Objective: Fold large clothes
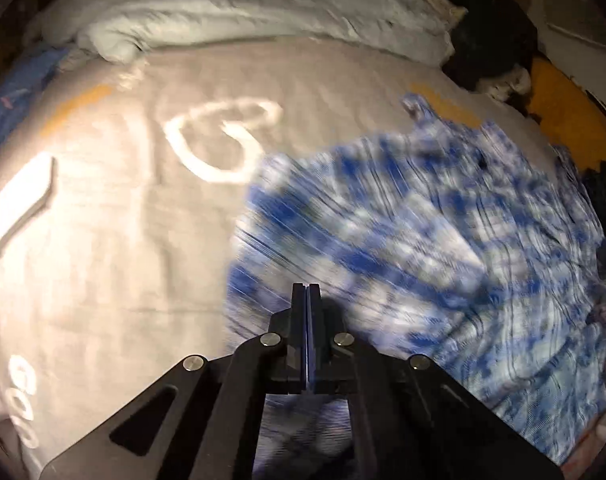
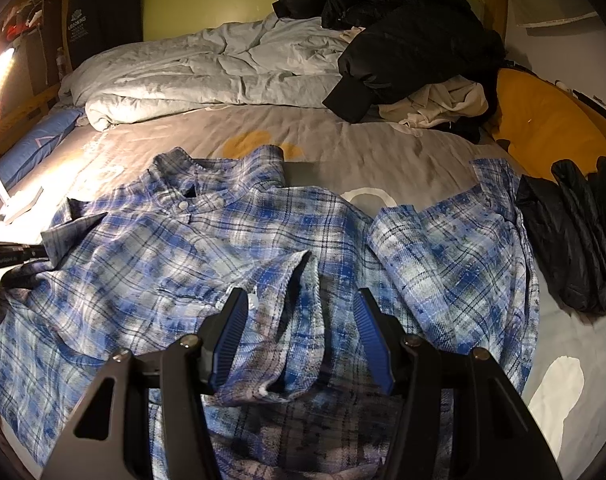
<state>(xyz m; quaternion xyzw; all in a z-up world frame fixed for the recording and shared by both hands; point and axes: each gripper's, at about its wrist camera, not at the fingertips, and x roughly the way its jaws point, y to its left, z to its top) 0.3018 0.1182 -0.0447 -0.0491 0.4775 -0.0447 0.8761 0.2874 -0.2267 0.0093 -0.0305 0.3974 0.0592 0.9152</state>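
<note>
Lying spread on the bed sheet (image 2: 343, 152), plaid shirt (image 2: 191, 248) leaves far side bare.

Left tongs (image 1: 307, 292) pressed together over blurred blue plaid shirt (image 1: 423, 240) on grey bedsheet (image 1: 103, 240); rumpled duvet (image 1: 223, 12) beyond.

One plaid shirt (image 2: 207, 248), one rumpled duvet (image 2: 191, 72), two dark jackets (image 2: 407, 40) (image 2: 579, 232) — two tools (image 1: 307, 292) (image 2: 301, 336).
</note>
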